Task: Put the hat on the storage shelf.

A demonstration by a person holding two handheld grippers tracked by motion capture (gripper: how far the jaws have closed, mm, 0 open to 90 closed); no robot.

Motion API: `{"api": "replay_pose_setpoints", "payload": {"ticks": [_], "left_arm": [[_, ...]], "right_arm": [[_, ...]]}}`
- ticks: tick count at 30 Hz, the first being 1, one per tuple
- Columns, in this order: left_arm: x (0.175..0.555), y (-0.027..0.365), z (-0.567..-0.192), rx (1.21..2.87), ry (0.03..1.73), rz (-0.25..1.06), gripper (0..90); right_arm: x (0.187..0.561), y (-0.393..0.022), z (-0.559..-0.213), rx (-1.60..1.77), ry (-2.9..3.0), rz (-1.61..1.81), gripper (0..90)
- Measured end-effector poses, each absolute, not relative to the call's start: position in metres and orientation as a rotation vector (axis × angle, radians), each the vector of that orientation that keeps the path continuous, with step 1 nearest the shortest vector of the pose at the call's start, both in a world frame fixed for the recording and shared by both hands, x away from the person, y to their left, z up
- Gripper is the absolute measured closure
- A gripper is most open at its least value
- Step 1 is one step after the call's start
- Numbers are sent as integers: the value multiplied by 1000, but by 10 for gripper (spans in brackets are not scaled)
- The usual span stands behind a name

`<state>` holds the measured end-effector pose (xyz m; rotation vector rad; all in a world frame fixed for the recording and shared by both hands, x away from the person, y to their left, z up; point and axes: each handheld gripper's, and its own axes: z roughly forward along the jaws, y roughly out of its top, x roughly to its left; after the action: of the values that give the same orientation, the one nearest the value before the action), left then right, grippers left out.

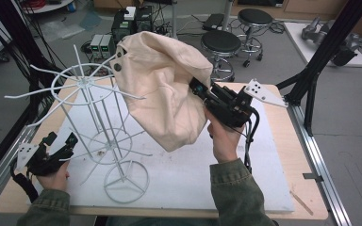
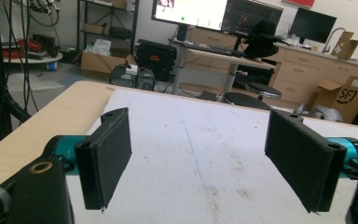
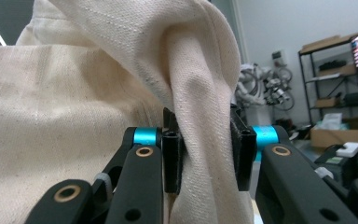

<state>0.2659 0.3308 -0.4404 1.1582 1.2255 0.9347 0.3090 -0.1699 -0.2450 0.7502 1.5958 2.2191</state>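
— White board on the table: how far along?
— Right gripper pinches a fold of the cream bag, held up beside the wire rack, not hung yet.
— Left gripper?
— Jaws wide, empty, low by the rack.

The right tool is gripping a fold of the cream cloth bag, which is hanging lifted over the bench. The bag is bulging out ahead of this tool, and its top corner is draping onto the white wire rack beyond. The left tool is resting low near the rack's lower rods, its jaws standing apart around nothing.
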Motion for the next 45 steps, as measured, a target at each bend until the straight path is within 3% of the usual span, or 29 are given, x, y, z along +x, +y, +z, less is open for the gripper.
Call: {"api": "replay_pose_setpoints", "payload": {"ticks": [18, 45], "left_arm": [[266, 330, -440, 1160, 1224, 935, 229], [266, 330, -441, 1160, 1224, 933, 229]], "right_arm": [[309, -171, -293, 760, 1734, 2186, 718], [308, -159, -310, 717, 1891, 2045, 640]]}}
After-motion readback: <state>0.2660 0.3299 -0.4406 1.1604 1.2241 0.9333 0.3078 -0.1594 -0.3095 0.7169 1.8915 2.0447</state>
